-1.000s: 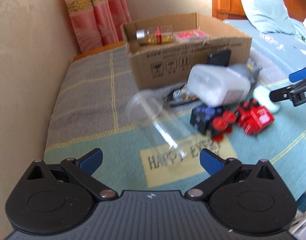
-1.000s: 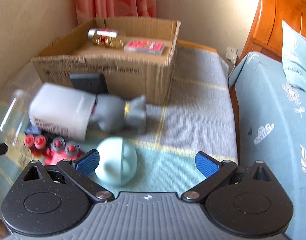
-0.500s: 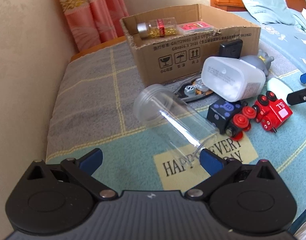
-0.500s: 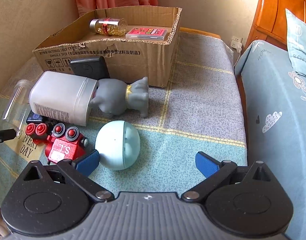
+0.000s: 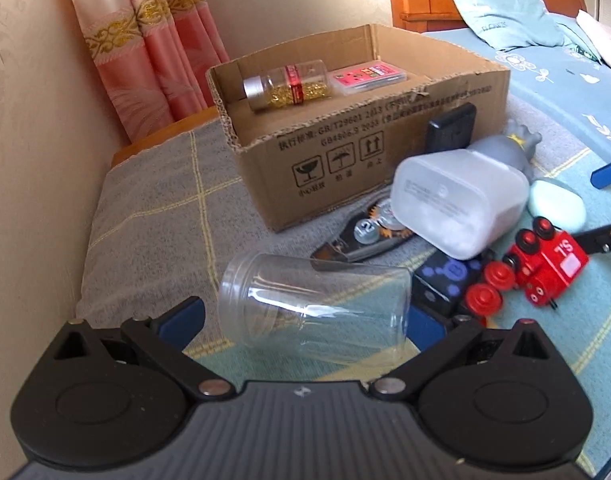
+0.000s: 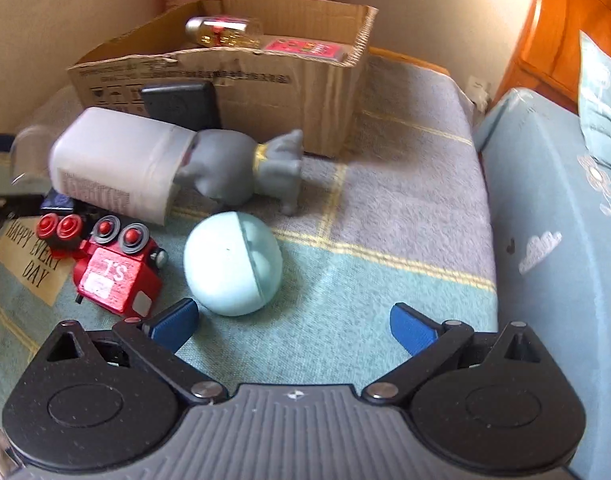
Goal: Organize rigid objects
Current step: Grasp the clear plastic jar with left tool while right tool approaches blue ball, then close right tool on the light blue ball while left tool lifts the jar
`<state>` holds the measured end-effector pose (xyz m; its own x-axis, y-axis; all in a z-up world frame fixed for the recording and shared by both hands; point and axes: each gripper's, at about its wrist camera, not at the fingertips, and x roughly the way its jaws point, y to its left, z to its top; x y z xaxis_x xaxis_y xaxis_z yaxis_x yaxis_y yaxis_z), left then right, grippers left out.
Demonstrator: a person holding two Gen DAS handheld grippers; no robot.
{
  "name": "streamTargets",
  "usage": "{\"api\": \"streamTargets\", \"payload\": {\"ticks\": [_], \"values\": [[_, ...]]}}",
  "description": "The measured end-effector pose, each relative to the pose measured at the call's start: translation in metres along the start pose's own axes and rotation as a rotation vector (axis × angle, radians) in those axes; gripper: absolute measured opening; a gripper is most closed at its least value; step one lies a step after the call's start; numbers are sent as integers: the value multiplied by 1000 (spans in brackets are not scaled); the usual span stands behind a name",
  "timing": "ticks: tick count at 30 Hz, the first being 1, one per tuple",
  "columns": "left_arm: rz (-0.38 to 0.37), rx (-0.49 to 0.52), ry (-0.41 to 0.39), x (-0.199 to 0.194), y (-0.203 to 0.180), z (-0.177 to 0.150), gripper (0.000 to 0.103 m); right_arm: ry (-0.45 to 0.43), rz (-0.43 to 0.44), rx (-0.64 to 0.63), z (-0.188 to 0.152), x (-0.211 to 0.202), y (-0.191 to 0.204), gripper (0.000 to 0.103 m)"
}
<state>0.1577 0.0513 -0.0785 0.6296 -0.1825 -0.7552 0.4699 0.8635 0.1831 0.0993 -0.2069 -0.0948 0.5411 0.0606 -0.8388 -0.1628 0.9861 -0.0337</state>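
Closer now than half a second ago, my left gripper (image 5: 303,316) stands spread wide around the clear plastic jar (image 5: 317,304), lying on its side at lower centre of the left view. It looks light, stiff and slick, so I'd clamp mid-body. My right gripper (image 6: 291,326) is released too, empty, below the pale blue ball (image 6: 233,264).

Black case (image 5: 451,130) half behind white tub (image 5: 457,204), right-wrist view motion-blurred — box print unreadable.
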Motion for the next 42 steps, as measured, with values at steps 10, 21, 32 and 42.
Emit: {"api": "streamTargets", "payload": {"ticks": [10, 21, 32, 42], "values": [[-22, -16, -8, 8, 7, 3, 102, -77, 87, -112, 7, 6, -1, 103], [-33, -74, -34, 10, 10, 8, 100, -95, 139, -186, 14, 4, 13, 89], [-51, -138, -34, 6, 8, 3, 90, -109, 151, -203, 10, -6, 22, 58], [-44, -190, -31, -2, 9, -6, 91, -97, 152, -194, -3, -15, 25, 58]]}}
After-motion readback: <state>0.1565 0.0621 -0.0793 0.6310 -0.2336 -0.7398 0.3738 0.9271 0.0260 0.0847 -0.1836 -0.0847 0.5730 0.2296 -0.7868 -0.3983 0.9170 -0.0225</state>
